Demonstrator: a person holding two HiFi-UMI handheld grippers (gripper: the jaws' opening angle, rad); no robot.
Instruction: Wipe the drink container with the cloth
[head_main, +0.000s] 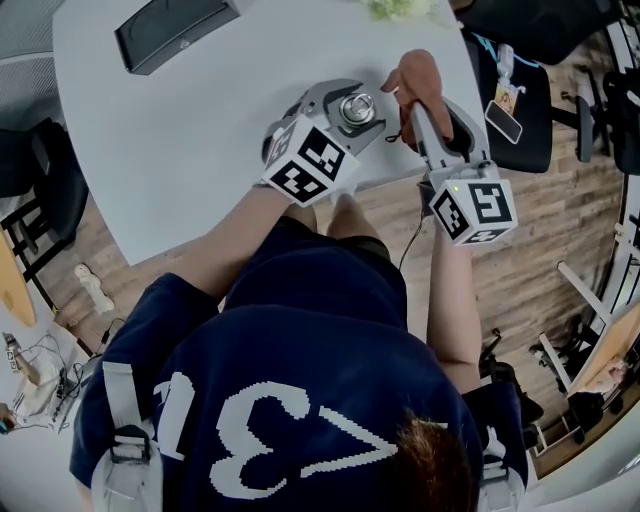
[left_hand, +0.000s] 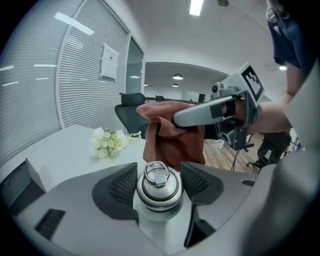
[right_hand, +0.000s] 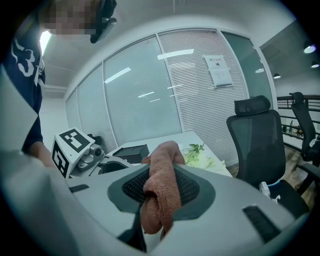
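Left gripper (head_main: 355, 108) reaches forward, fingers (left_hand: 120, 187) spread wide — right gripper (head_main: 412, 100) just beside it, clamped on the cloth (right_hand: 161, 192).

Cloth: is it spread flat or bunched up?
Bunched up. The cloth is a crumpled wad pinched between the right gripper's jaws, hanging in folds.

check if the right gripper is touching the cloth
Touching. The right gripper view shows the right gripper with the cloth bunched between its pads, both pressing on it.
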